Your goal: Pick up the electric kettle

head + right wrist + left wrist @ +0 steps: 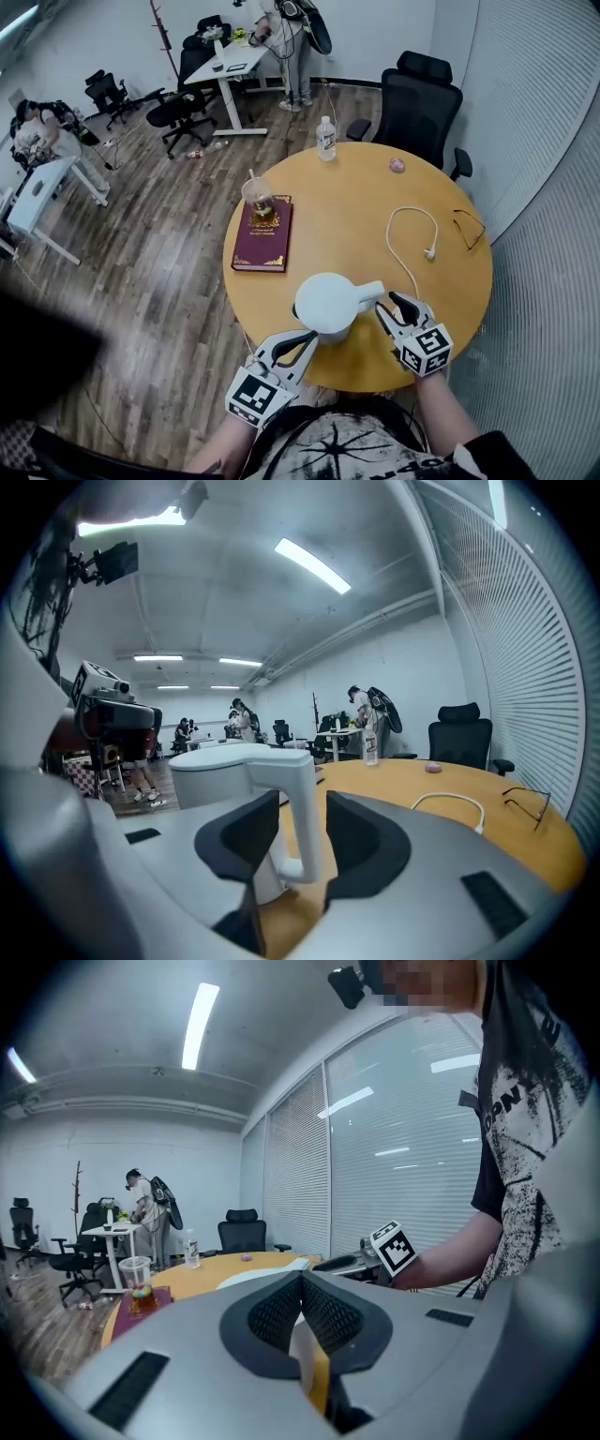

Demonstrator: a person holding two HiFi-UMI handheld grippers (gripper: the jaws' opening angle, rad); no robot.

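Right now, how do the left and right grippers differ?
The left gripper has its jaws shut together; the right gripper has its jaws apart. The left gripper is empty; the right gripper straddles the handle of the kettle without pressing it. Both sit beside the kettle at the near edge of the table.

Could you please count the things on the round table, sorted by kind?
electric kettle: 1
book: 1
plastic cup: 1
water bottle: 1
white cable: 1
eyeglasses: 1
small pink object: 1
Total: 7
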